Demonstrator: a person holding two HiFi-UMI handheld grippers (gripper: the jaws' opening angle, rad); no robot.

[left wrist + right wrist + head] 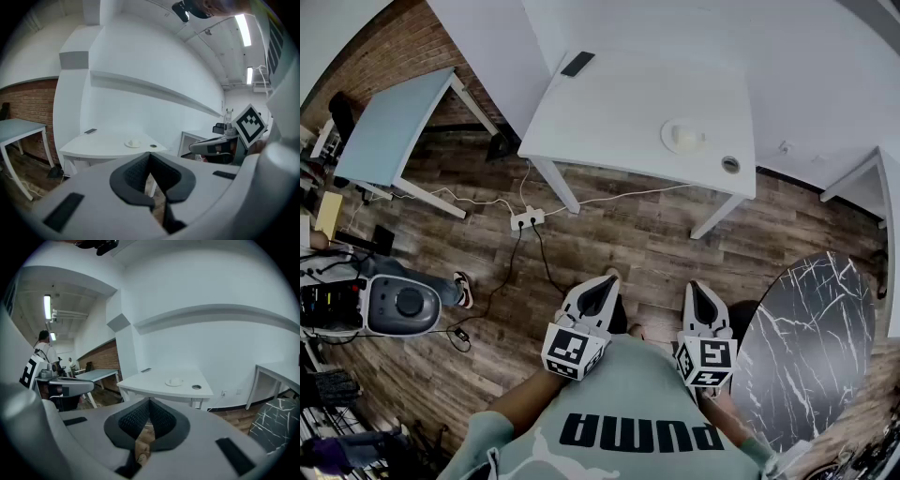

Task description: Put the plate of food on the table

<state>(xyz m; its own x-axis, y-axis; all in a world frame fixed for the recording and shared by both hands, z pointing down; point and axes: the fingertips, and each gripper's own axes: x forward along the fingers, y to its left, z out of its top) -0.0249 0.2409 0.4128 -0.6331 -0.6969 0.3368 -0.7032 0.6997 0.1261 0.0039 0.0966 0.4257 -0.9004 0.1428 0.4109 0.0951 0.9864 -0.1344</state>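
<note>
Plate of food sits on the far white table, well apart from my left gripper and right gripper, both near me with jaws closed on nothing.

Open floor before the white counter. On its top, only plate near front right, phone at far left. Power strip and cables by its front-left leg; marble table well off its front right.
</note>
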